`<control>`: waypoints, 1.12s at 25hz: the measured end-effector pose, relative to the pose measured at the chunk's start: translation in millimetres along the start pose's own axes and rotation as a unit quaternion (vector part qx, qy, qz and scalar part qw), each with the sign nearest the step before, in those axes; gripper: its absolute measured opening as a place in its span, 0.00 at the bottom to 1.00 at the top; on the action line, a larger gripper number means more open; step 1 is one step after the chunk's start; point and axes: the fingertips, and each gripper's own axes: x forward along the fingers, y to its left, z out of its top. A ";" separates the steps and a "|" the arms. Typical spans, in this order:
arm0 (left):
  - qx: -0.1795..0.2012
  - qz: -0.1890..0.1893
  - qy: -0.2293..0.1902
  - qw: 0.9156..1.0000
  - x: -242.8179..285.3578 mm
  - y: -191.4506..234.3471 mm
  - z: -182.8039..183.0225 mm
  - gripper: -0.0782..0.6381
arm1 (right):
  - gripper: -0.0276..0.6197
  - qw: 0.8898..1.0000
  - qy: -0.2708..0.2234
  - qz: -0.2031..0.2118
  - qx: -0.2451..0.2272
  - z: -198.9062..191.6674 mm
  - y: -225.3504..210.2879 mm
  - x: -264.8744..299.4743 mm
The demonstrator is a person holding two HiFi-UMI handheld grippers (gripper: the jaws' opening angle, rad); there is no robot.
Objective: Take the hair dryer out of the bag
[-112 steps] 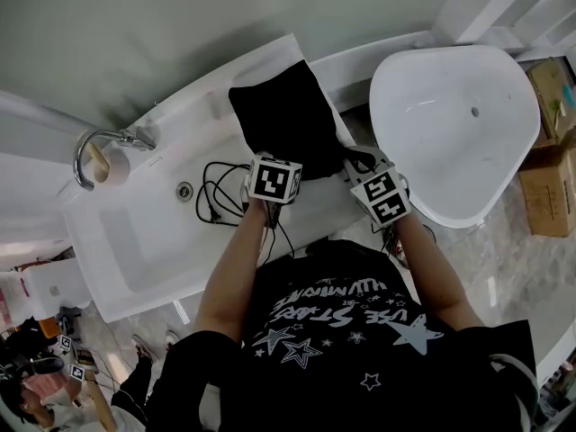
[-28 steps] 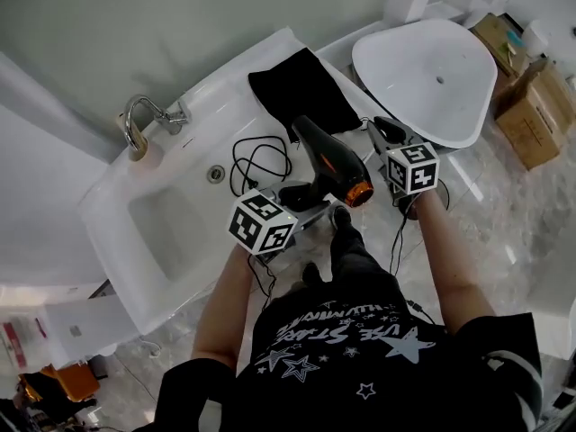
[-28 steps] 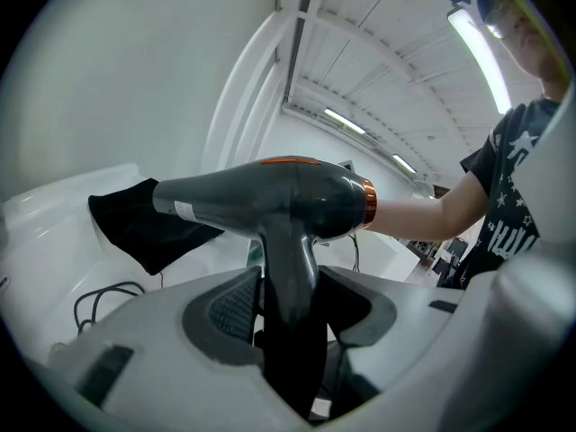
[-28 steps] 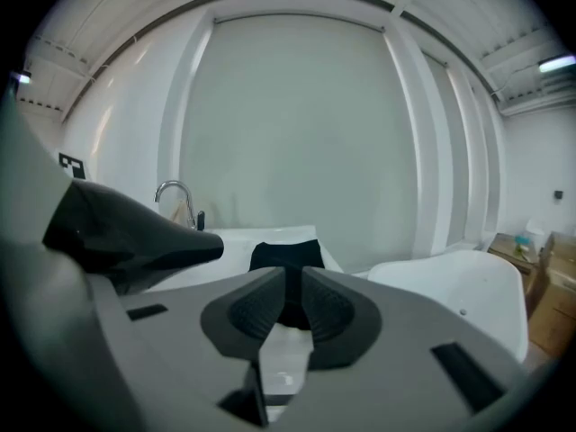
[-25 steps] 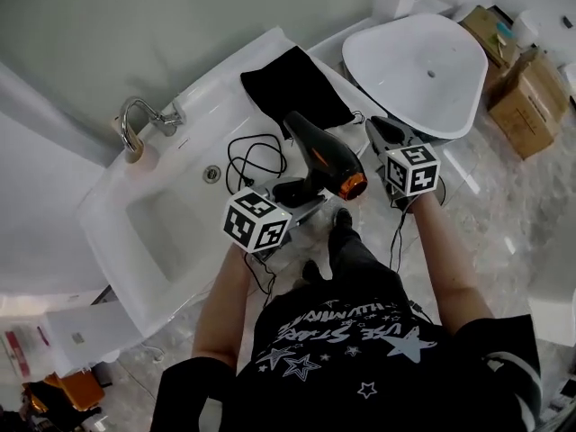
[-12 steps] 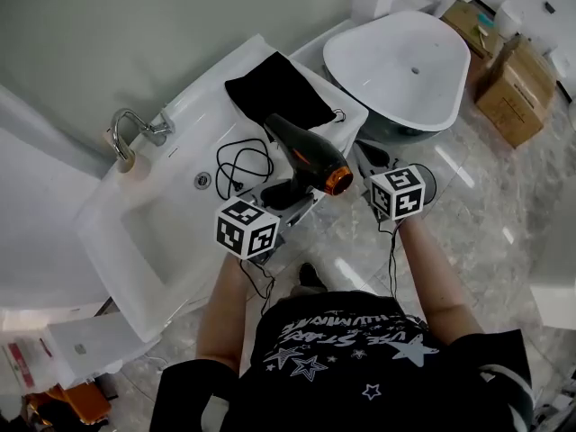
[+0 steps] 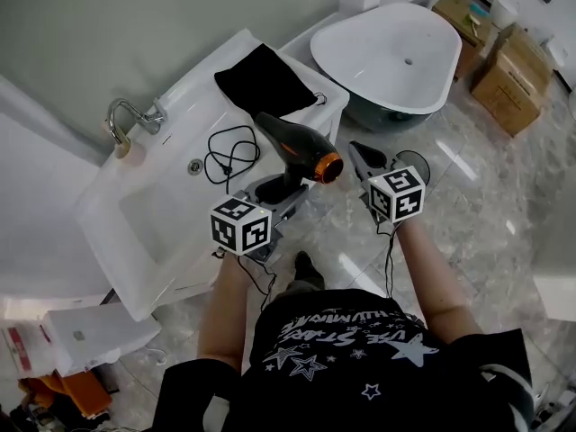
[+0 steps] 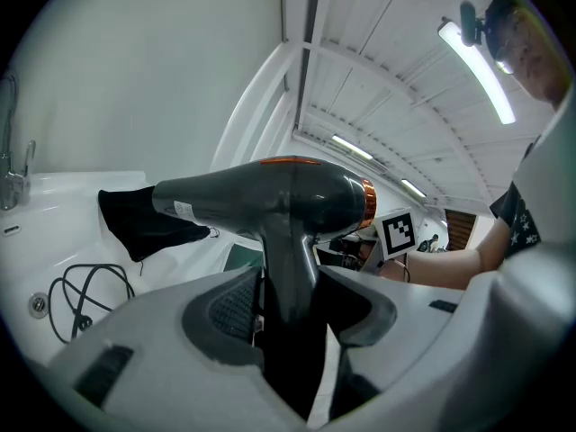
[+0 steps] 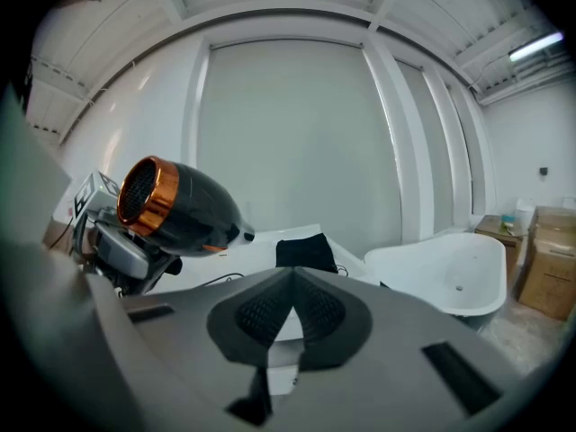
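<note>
The only print that reads is on the person's T-shirt [image 7: 346, 331], at the bottom of the head view. White letters there give the words "USE" and "STARS", with stars drawn beneath, and the line of letters above them is too warped to read. A small white label [image 8: 184, 211] sits on the dryer [image 8: 270, 201], left of centre in the left gripper view, with print too small to read. The cubes on the left tongs [image 7: 274, 190] and right tongs [image 7: 360, 151] bear black-and-white square markers, no letters. Any print on the boxes [image 7: 504, 52] at upper right is unreadable.
</note>
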 end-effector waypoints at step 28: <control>0.002 0.003 -0.046 0.999 -26.6 -103.5 -34.2 0.39 | 0.05 0.999 -0.008 0.032 -0.011 -23.4 37.4 -100.9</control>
